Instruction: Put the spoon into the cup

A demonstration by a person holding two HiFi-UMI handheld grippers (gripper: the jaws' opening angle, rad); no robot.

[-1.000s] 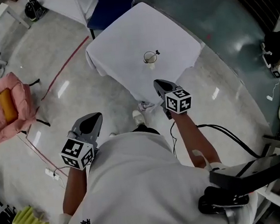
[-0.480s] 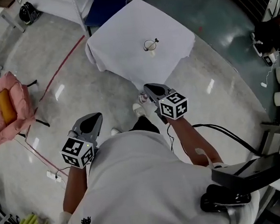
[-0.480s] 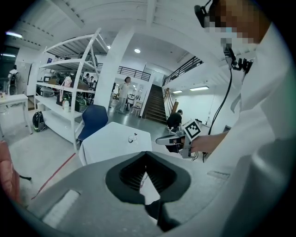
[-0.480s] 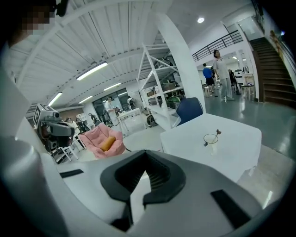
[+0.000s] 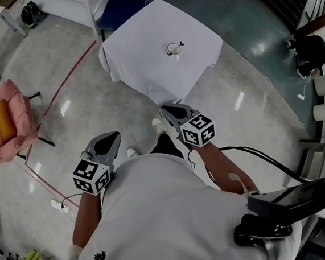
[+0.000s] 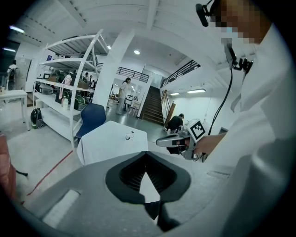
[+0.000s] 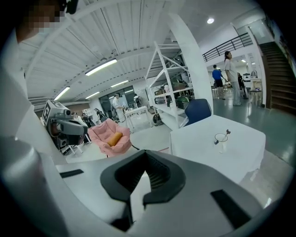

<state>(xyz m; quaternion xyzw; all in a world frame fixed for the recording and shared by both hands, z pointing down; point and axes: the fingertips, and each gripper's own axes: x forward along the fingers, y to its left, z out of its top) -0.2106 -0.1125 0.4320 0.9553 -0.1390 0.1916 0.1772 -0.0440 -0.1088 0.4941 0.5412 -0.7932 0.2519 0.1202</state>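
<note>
A clear cup [image 5: 172, 50] stands near the middle of a small table under a white cloth [image 5: 144, 54], well ahead of me. The dark-tipped spoon [image 5: 180, 43] stands in the cup, its handle leaning over the rim. The right gripper view shows the same cup [image 7: 221, 139] and spoon [image 7: 227, 132] on the table [image 7: 199, 141]. My left gripper [image 5: 108, 138] hangs over the floor, shut and holding nothing. My right gripper [image 5: 165, 111] is short of the table's near corner, also shut and holding nothing. The left gripper view shows the cup [image 6: 128, 136] far off.
A pink armchair with an orange cushion [image 5: 1, 122] sits at the left. A red tape line [image 5: 69, 81] crosses the floor. A blue chair [image 5: 124, 1] stands behind the table. Black cables [image 5: 256, 154] trail at my right. A person [image 5: 309, 52] crouches at the far right.
Both grippers have drawn back from the table toward my body, the right one farther and leftward. The table sits farther off. The cup and spoon have not moved.
</note>
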